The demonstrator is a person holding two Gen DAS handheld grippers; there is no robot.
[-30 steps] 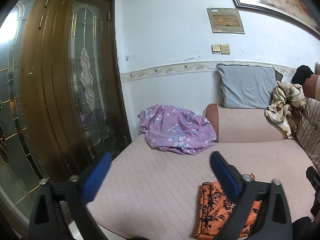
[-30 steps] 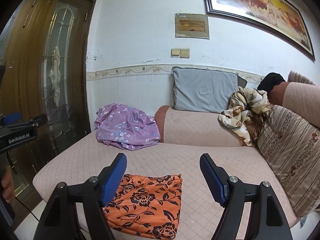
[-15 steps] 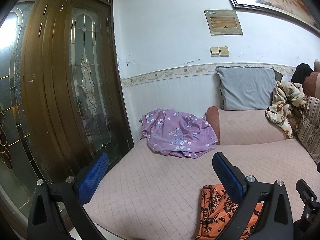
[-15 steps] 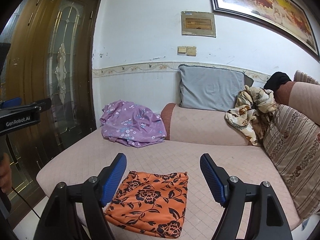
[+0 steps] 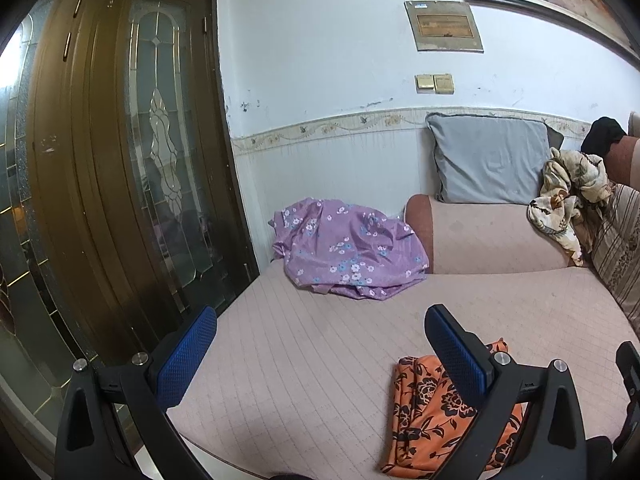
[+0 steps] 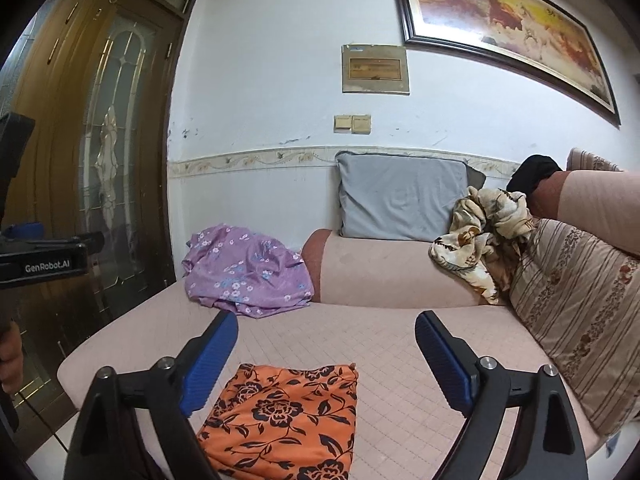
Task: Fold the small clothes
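The right gripper [image 6: 326, 354] has its blue fingers spread wide and holds nothing. The orange flowered cloth [image 6: 286, 418] lies folded flat on the pink sofa seat [image 6: 392, 344], just under and between those fingers, not touching them. The left gripper [image 5: 320, 354] is spread wide too and is empty; the orange cloth shows partly behind its right finger. Farther back, a crumpled purple flowered cloth [image 6: 246, 274] sits by the armrest. A gray pillow [image 6: 400, 196] leans on the wall.

White wall [image 6: 280, 80] — pink sofa [image 6: 380, 340]
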